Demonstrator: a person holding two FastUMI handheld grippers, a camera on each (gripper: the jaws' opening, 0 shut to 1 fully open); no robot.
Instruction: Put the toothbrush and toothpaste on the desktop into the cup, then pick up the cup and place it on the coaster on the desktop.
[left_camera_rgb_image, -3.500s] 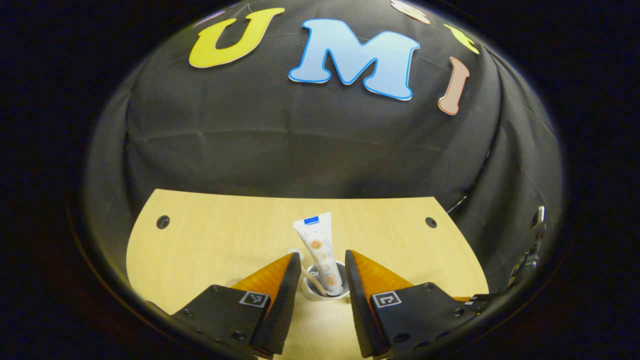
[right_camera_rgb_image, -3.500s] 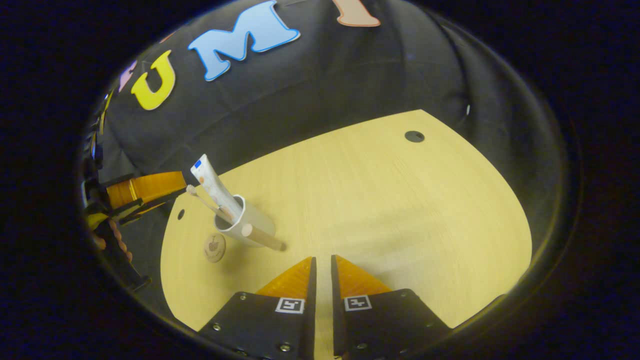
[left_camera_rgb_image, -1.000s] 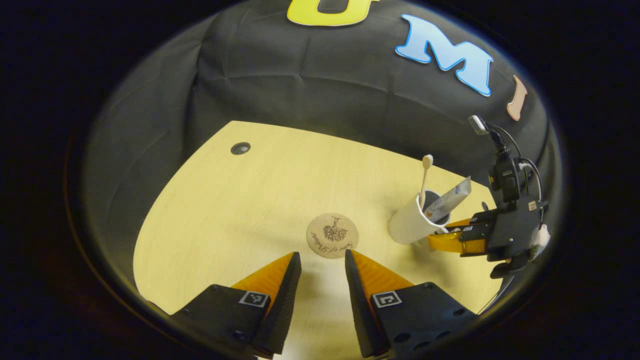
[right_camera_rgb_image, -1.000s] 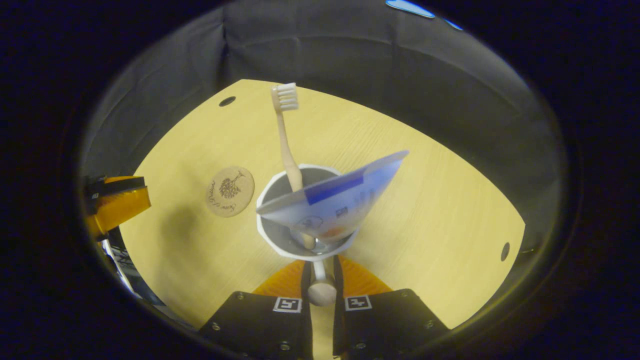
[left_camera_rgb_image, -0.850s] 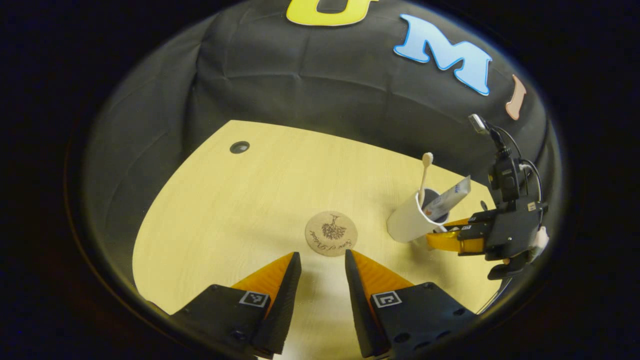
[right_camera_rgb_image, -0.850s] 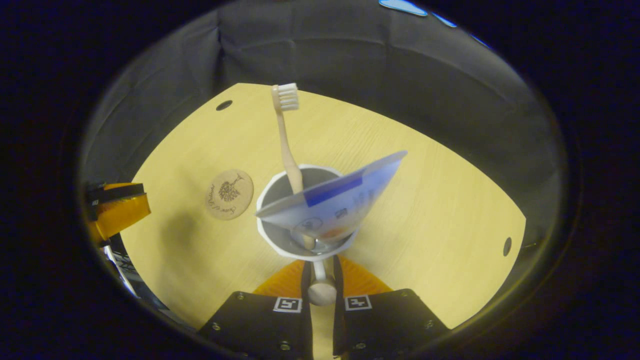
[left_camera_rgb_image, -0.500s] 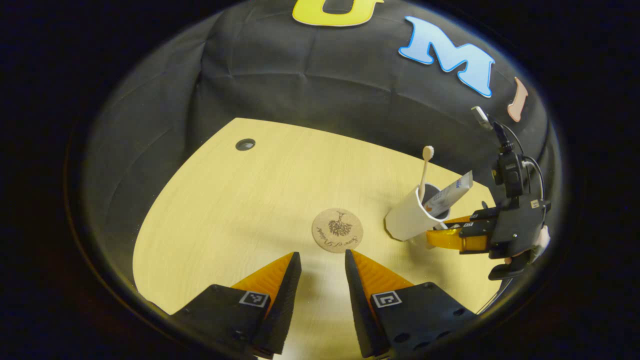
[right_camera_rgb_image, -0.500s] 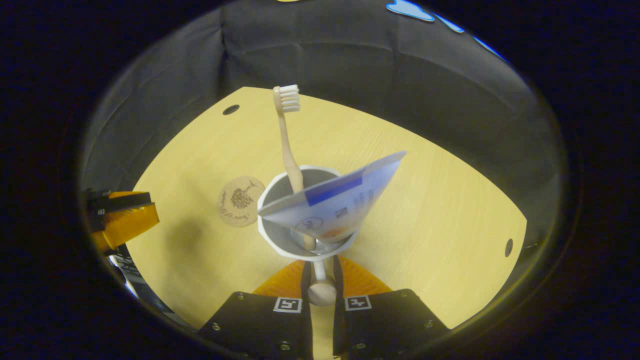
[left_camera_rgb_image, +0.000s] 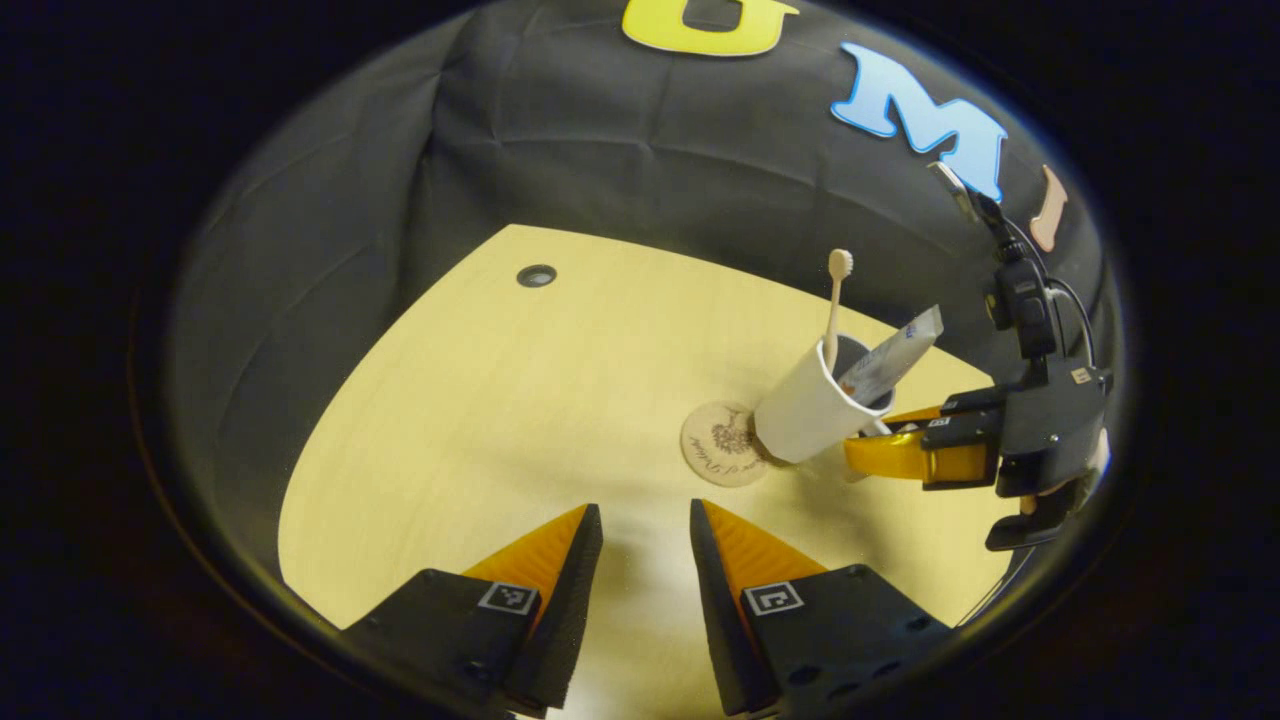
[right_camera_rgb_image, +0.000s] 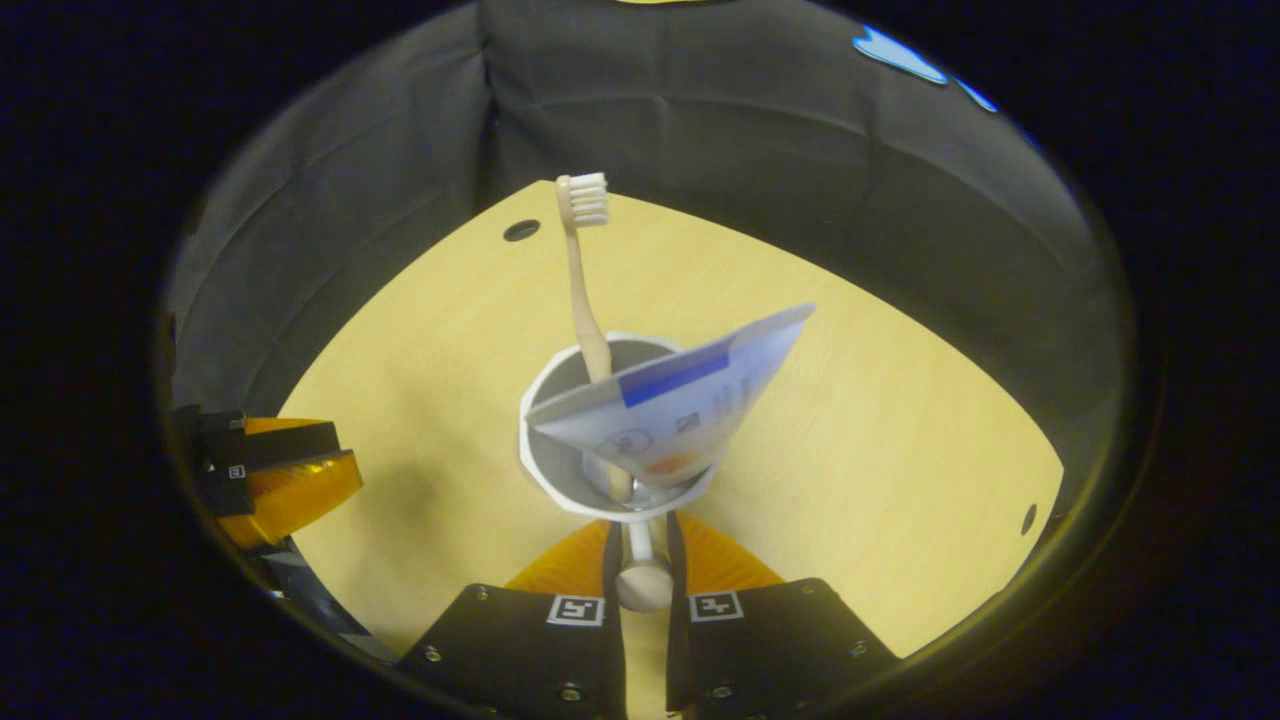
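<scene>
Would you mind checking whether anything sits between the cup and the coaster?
Nothing visible does. The right tongs hold the cup tilted by its handle, its base just over the bare coaster.

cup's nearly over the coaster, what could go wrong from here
1. The right gripper holds the cup only by its thin handle, and the cup is tilted; it might swing or slip as it is lowered.
2. The toothbrush and toothpaste lean loosely inside and might tip out.
3. The cup's base overlaps only the edge of the coaster, so it might land half off.
</scene>
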